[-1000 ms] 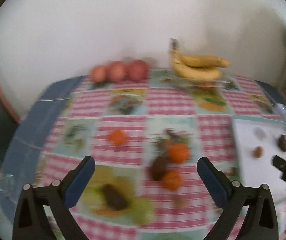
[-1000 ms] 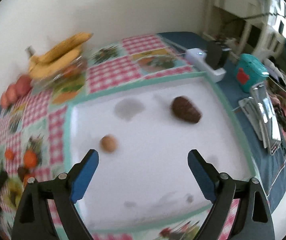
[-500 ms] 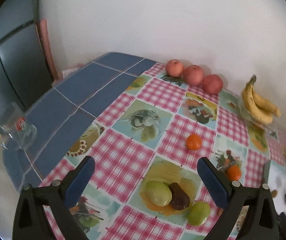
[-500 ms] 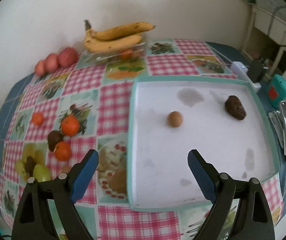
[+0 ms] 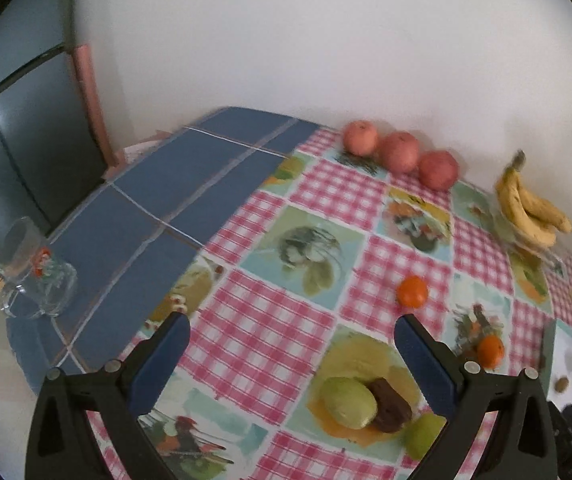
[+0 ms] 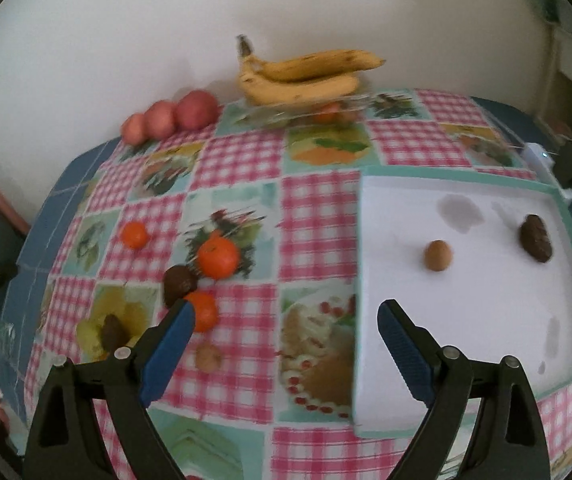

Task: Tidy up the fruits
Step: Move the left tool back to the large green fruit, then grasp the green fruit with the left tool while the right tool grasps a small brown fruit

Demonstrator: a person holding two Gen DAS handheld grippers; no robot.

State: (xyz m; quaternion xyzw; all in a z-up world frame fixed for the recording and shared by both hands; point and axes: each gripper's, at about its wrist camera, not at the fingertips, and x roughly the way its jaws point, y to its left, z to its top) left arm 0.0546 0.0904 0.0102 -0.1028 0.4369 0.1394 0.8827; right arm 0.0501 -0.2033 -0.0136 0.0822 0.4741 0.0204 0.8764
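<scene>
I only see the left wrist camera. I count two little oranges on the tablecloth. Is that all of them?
Observer: No, three. The right wrist view shows a third orange right beside a dark brown fruit.
Child: And the other side, is it holding something?
Observer: Nothing. The right hand-held gripper is open and empty, above the cloth by the left edge of the white tray.
</scene>
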